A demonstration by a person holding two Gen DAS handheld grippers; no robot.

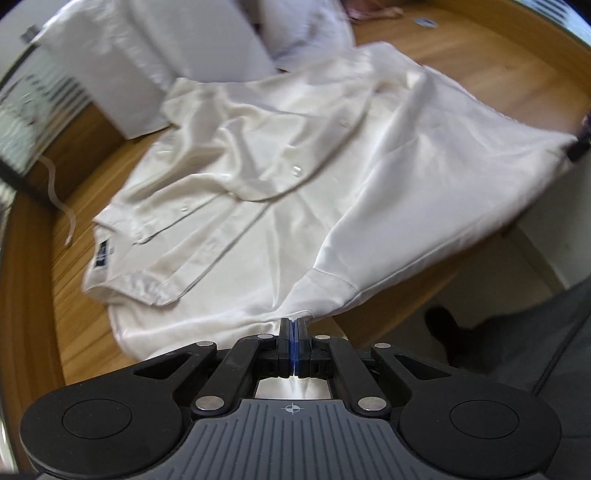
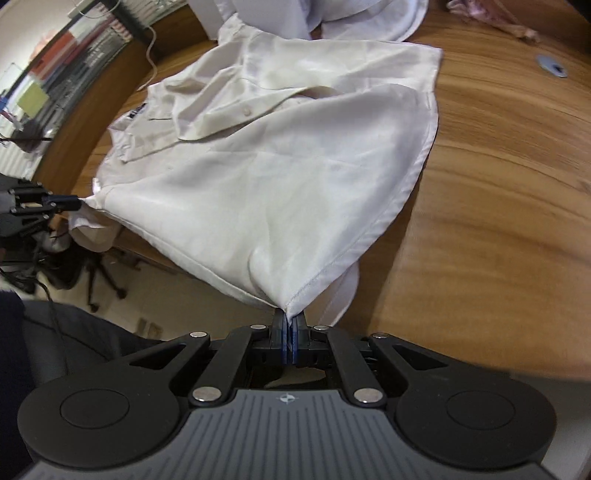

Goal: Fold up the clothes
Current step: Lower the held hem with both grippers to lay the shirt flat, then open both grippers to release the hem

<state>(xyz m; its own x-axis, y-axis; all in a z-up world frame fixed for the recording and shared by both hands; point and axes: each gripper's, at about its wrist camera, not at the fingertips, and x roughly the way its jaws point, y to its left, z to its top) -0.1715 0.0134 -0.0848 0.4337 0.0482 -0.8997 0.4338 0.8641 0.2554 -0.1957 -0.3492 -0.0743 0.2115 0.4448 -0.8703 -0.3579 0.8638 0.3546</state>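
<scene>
A white button-up shirt (image 1: 280, 192) lies on the wooden table (image 1: 480, 62), collar with a dark label at the left, its lower part lifted off the near edge. My left gripper (image 1: 293, 322) is shut on a corner of the shirt by the cuffed sleeve. In the right wrist view the same shirt (image 2: 280, 177) stretches up to my right gripper (image 2: 290, 316), which is shut on a hem corner. The left gripper (image 2: 75, 202) shows there at the far left, pinching the other corner. The right gripper's dark tip (image 1: 578, 146) appears at the left view's right edge.
A white box (image 1: 155, 62) and more white cloth (image 1: 310, 26) sit behind the shirt. A small blue-grey object (image 2: 552, 65) and pinkish fabric (image 2: 491, 18) lie at the far right. An office chair (image 2: 99, 273) stands on the floor below the table edge.
</scene>
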